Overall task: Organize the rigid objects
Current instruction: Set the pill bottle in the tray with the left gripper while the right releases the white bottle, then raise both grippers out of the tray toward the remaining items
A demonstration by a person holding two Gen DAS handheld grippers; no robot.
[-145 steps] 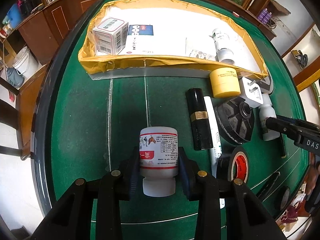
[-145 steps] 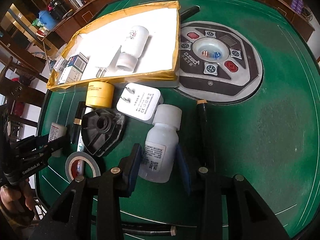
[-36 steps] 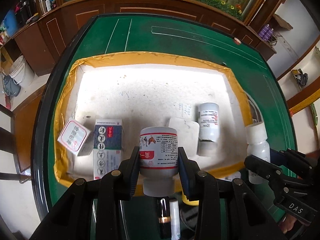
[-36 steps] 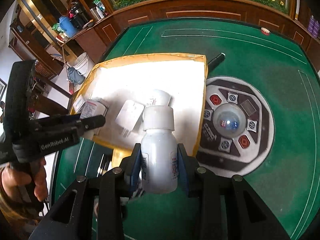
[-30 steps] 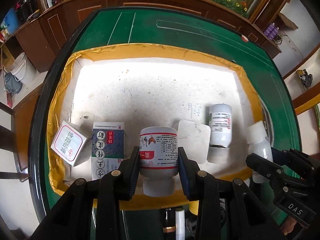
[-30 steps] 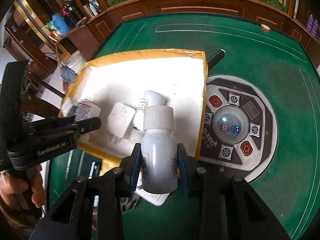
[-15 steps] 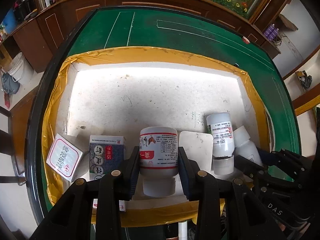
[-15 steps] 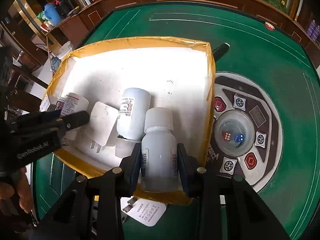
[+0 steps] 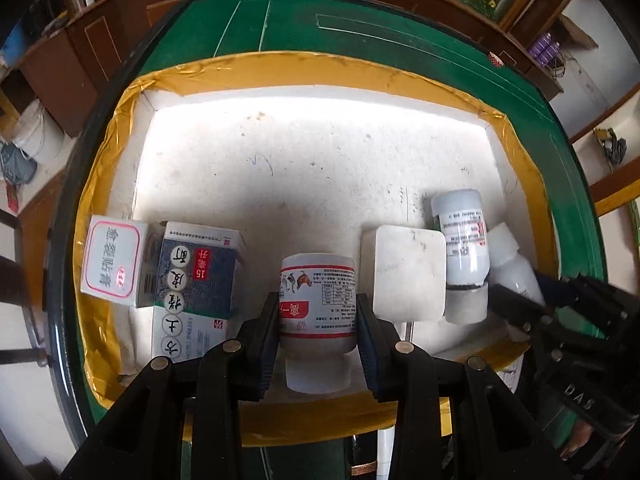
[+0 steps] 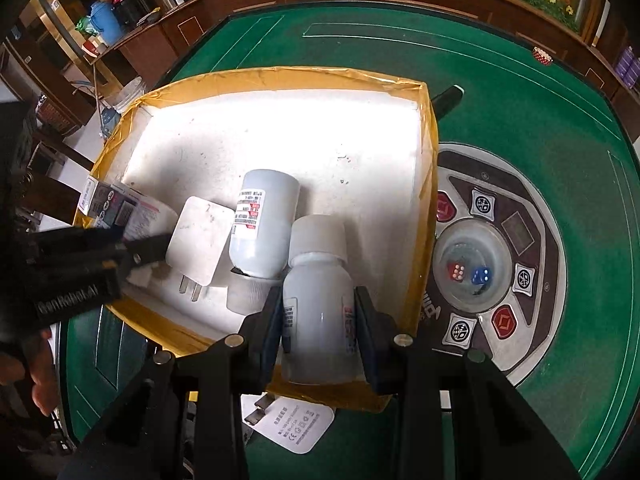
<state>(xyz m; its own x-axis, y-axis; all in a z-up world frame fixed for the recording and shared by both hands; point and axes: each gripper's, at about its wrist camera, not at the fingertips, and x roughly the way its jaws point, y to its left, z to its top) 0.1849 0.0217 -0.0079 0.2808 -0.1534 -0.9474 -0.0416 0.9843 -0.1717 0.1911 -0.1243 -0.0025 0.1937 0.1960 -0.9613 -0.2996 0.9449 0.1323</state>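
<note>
Left claw (image 9: 318, 322) reaching forward and down over the near edge of the shallow white cardboard box with yellow-taped rim (image 9: 304, 68), pads clamped on the sides of a squat white plastic jar with a red-banded printed label (image 9: 318, 300). Jar gripped cap toward the camera, base pointing into the box, low over the white floor near the front wall. Just left of the jar, lying flat: a blue-and-white medicine carton with round white character spots (image 9: 196, 292); beyond it, against the left wall, a small white carton with a pink-outlined label (image 9: 112, 258). Just right of the jar: a white square plug adapter (image 9: 408, 272), then a white pill bottle lying on its side (image 9: 462, 256).

Right claw (image 10: 318, 330) likewise angled down at the box's near right corner, closed tight on a white plastic bottle with a wide white cap (image 10: 318, 280), cap pointing away from the camera into the box. Bottle body right beside the lying pill bottle; actual contact impossible to tell. Under the claw, outside the box on the green felt desk (image 10: 520, 128): a white charger with grey prongs (image 10: 294, 424). To the right, set into the desk: a round control panel with a clear dice dome (image 10: 474, 268).
</note>
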